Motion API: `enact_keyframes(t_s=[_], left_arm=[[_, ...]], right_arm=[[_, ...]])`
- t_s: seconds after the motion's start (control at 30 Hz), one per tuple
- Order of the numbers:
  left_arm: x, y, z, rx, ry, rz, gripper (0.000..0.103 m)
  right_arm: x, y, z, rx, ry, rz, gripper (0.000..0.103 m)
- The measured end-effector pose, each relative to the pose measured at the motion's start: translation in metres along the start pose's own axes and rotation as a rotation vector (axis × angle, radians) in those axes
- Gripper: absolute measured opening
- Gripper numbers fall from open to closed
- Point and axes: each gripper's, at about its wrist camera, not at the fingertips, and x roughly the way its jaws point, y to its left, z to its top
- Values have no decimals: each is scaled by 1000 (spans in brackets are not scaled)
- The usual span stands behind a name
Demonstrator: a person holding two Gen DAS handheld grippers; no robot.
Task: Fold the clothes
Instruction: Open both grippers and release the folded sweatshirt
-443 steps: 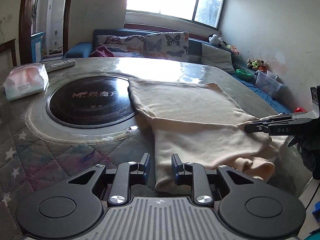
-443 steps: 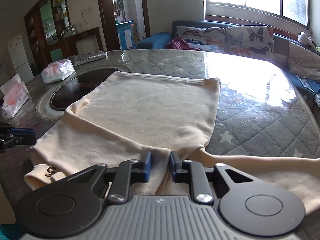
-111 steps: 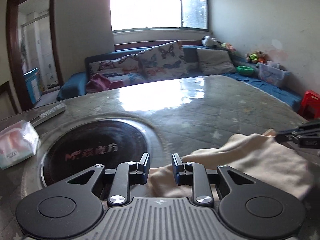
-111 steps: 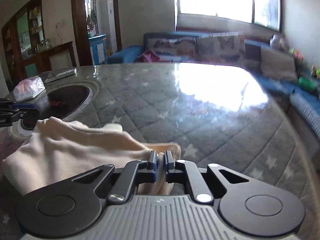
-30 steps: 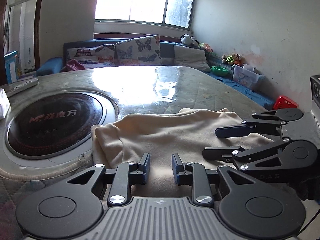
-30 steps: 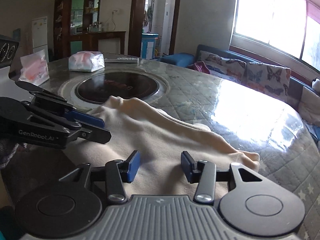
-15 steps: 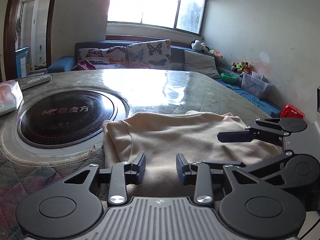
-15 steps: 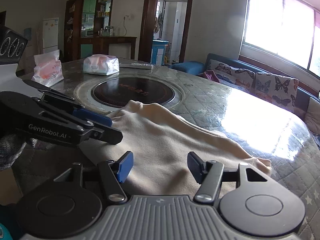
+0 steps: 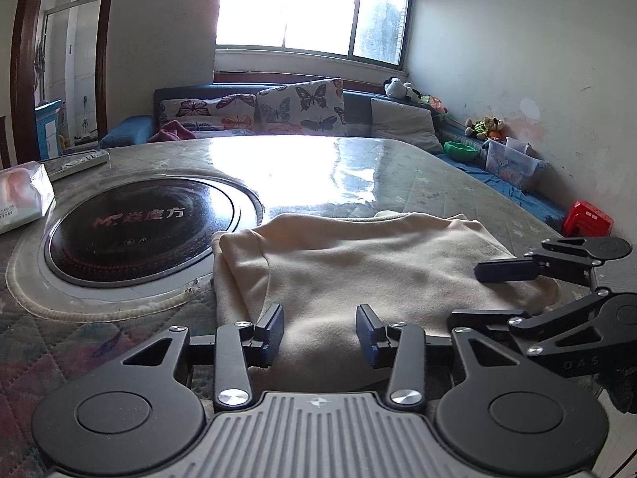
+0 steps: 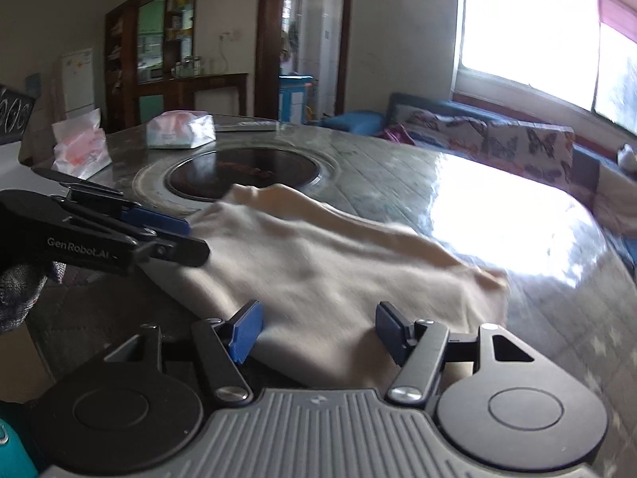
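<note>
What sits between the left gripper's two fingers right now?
Only the folded cream garment shows between the open left gripper fingers in the left wrist view; nothing is pinched.

Folded garment [image 9: 358,263] on table [image 9: 398,183], right of hob [image 9: 135,223]

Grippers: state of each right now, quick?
Left gripper: open, holding nothing, over the near edge of the folded cream garment.
Right gripper: open wide, holding nothing, over the same garment.
</note>
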Motion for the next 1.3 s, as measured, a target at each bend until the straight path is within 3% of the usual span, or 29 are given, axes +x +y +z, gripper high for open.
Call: enact_keyframes(t_s=[0.53, 1.03, 1.3], left_arm=[[2, 2, 1, 5, 11, -7, 44], [4, 3, 4, 3, 25, -15, 45], [2, 6, 5, -6, 26, -16, 45]], right_arm=[[-20, -31, -4, 100, 2, -15, 66], [17, -61, 31, 148, 3, -16, 66], [44, -75, 40, 203, 67, -25, 62]])
